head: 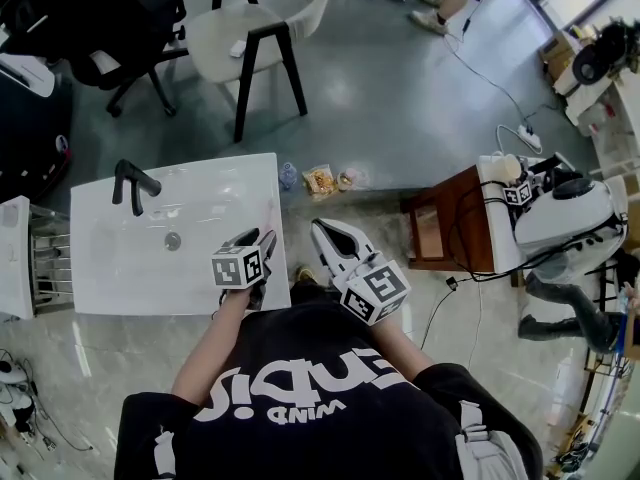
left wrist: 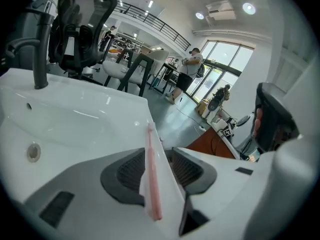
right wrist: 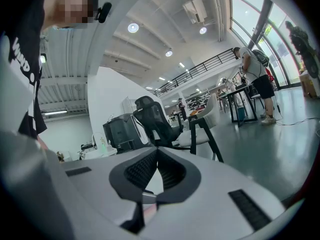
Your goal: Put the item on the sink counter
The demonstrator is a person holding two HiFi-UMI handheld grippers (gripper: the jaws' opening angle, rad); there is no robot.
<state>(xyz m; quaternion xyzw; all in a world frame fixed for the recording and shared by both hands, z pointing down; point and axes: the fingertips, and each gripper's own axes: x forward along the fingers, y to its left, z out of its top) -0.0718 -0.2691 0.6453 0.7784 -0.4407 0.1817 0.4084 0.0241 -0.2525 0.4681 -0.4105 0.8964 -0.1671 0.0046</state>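
A pink toothbrush (left wrist: 152,184) in a clear packet stands upright between the jaws of my left gripper (left wrist: 156,155). The pads sit apart on either side of the thin packet and do not press on it, so this gripper is open. In the head view the left gripper (head: 264,242) is over the right front part of the white sink counter (head: 120,273); I cannot make out the toothbrush there. My right gripper (head: 319,228) hangs just right of the counter's edge, above the floor. Its jaws meet at the tips (right wrist: 157,151), shut with nothing held.
A black faucet (head: 134,180) and a drain (head: 172,240) sit in the basin. Small snack packets (head: 320,180) lie on the floor behind the counter. A white chair (head: 250,28) and a black office chair (head: 90,18) stand beyond. A brown table (head: 450,218) is to the right.
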